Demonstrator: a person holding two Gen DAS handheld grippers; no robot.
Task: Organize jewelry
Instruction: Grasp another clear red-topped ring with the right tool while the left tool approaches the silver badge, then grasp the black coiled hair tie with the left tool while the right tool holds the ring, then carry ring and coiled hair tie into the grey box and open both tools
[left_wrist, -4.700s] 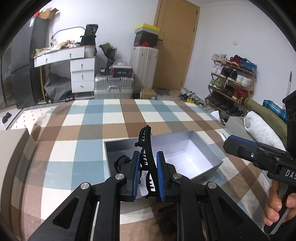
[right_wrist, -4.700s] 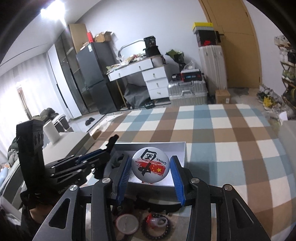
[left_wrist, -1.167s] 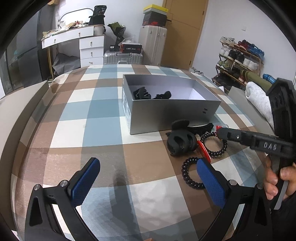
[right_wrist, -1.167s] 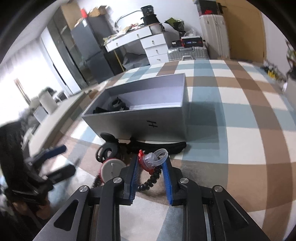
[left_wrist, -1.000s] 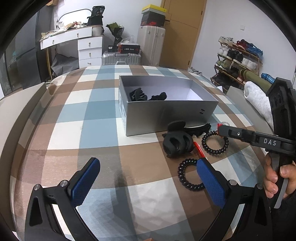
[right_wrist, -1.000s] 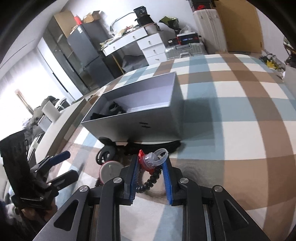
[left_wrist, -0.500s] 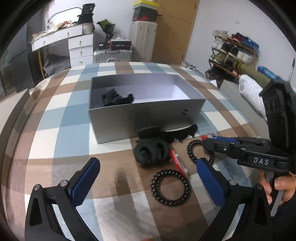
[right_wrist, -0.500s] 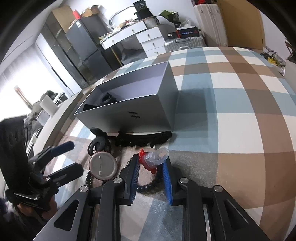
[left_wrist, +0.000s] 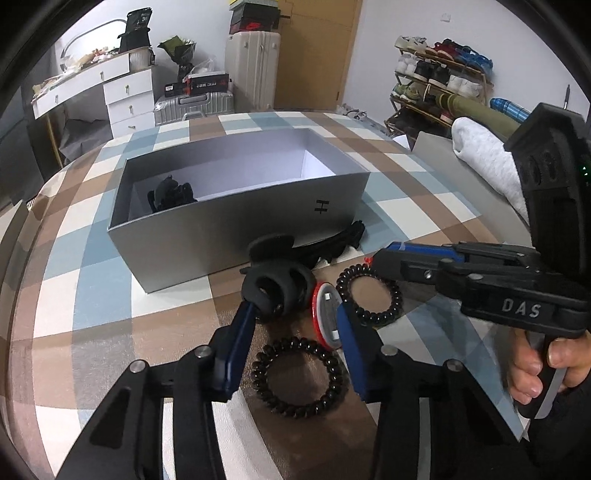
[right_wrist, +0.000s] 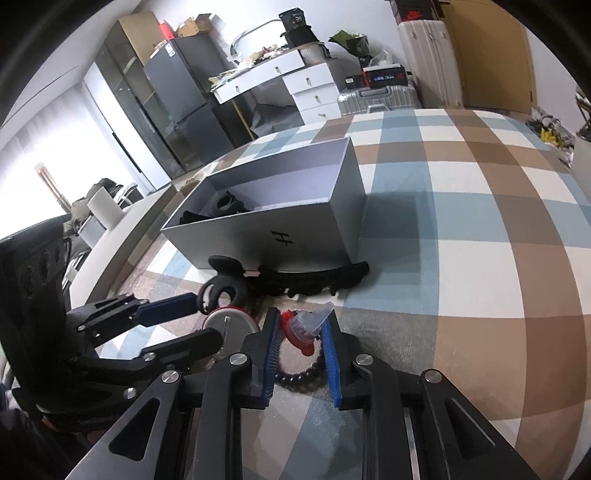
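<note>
While tilted down, left gripper (left_wrist: 295, 314) closing, badge (left_wrist: 325, 314) between.

A checked tablecloth (left_wrist: 92, 295) is carrying a grey box (left_wrist: 221, 236). Lying just in front of the box are a black claw clip (left_wrist: 275, 286), a round badge (left_wrist: 327, 314) and two black coil hair ties (left_wrist: 299, 376).

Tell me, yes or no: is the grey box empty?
No. In the left wrist view the grey box already holds dark hair clips lying at its left end.
</note>
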